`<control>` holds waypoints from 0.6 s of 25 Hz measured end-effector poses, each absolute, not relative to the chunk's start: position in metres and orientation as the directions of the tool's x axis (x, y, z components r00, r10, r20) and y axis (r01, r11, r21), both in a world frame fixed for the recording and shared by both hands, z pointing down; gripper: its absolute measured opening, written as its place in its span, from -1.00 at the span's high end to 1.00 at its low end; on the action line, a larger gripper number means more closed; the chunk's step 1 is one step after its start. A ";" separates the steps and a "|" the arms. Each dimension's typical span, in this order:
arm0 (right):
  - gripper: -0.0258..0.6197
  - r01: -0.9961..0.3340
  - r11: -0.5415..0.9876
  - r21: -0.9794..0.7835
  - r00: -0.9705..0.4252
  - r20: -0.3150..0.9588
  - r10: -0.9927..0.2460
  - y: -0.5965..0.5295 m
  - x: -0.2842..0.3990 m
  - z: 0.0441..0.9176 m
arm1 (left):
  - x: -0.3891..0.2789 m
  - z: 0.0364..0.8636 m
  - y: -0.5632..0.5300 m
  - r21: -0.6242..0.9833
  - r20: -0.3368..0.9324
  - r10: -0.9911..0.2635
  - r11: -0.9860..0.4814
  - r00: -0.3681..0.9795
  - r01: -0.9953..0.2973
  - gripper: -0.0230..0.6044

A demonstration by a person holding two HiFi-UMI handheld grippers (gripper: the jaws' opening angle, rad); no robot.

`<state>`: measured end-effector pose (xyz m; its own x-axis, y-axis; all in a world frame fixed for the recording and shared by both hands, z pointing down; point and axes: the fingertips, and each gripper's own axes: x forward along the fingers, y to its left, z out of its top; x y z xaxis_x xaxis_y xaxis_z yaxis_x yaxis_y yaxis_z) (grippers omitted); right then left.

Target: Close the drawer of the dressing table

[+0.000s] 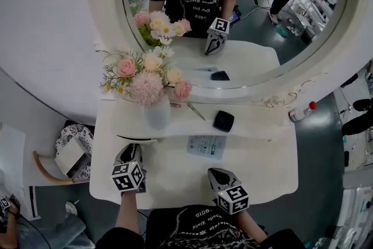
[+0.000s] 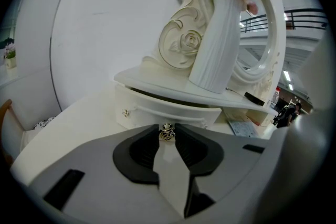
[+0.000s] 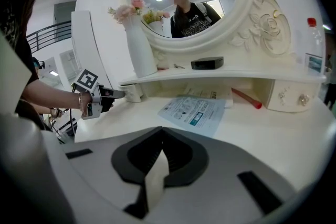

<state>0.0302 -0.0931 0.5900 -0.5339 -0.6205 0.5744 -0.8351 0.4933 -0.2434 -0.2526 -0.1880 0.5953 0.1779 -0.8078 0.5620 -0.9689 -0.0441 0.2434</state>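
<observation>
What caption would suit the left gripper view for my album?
Left tool pinching the small metal knob of the dressing table's drawer, below a white vase.

Looked steeply down from overhead onto the dressing table (image 1: 175, 183). In the left gripper view, faced the drawer knob (image 2: 167, 132) close up; in the right gripper view, faced the mirror (image 3: 181, 2) from farther back. Shared the vase (image 2: 218, 44) and leaflet (image 3: 197, 110).

Drawer (image 2: 157, 108): small, white, curved front w/ raised trim. It sits under the raised shelf (image 1: 256, 125) at the left end of the table (image 1: 274, 175), level. Not fully shut: front pokes out a bit past the shelf edge, w/ a dark gap along its top. Small ornate metal knob (image 2: 167, 132) at front centre, and a 2nd metal ornament (image 2: 126, 112) near the front's left end. Table is white, w/ a wide, curved-edge top.
</observation>
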 end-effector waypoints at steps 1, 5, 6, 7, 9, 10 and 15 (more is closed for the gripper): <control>0.89 -0.835 0.495 -0.241 -0.534 0.573 -0.622 -0.093 0.030 0.590 | -0.253 0.595 -0.189 0.244 0.561 -0.809 -0.041 0.176 -0.969 0.60; 0.89 -0.834 0.497 -0.240 -0.535 0.573 -0.621 -0.094 0.031 0.589 | -0.251 0.595 -0.193 0.243 0.561 -0.810 -0.035 0.171 -0.969 0.60; 0.89 -0.834 0.496 -0.242 -0.535 0.573 -0.620 -0.094 0.032 0.589 | -0.251 0.595 -0.194 0.244 0.561 -0.810 -0.034 0.169 -0.969 0.60; 0.89 -0.834 0.494 -0.244 -0.535 0.574 -0.620 -0.094 0.032 0.590 | -0.251 0.595 -0.194 0.245 0.560 -0.811 -0.033 0.169 -0.969 0.60; 0.89 -0.835 0.493 -0.245 -0.535 0.575 -0.619 -0.094 0.032 0.590 | -0.251 0.595 -0.195 0.246 0.558 -0.812 -0.033 0.169 -0.969 0.60; 0.89 -0.835 0.493 -0.245 -0.535 0.575 -0.619 -0.094 0.032 0.590 | -0.251 0.595 -0.196 0.246 0.558 -0.812 -0.033 0.170 -0.969 0.60; 0.89 -0.835 0.491 -0.250 -0.536 0.571 -0.622 -0.095 0.031 0.589 | -0.251 0.595 -0.199 0.244 0.559 -0.811 -0.038 0.172 -0.969 0.60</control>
<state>0.0313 -0.0952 0.5891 -0.5361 -0.6215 0.5712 -0.8348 0.4907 -0.2495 -0.2509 -0.1986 0.5948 0.1724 -0.8113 0.5587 -0.9691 -0.0381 0.2437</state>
